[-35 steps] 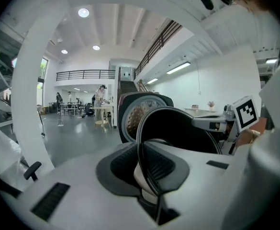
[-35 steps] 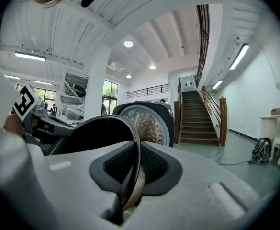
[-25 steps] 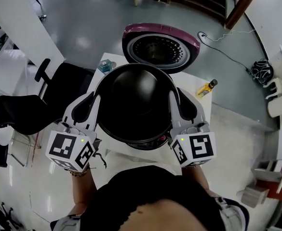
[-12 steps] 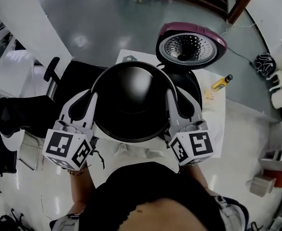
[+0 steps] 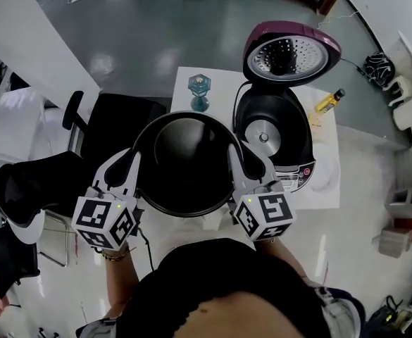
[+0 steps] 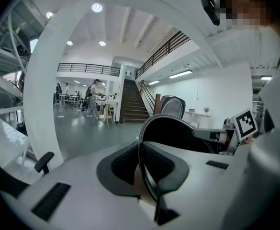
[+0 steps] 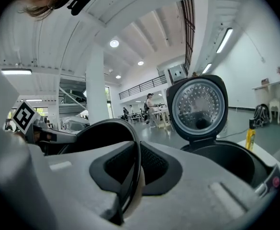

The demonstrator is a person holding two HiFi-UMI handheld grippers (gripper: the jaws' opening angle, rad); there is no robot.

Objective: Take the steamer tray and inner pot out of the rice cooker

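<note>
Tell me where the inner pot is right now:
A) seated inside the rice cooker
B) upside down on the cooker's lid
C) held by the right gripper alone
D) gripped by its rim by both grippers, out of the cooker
D: the inner pot is beside the open rice cooker, whose cavity is empty, with the left gripper and right gripper each shut on the pot's rim on opposite sides.

White table (image 5: 223, 89), open rice cooker (image 5: 272, 138), blue glass (image 5: 199, 90), yellow bottle (image 5: 329, 101) standing on it
</note>
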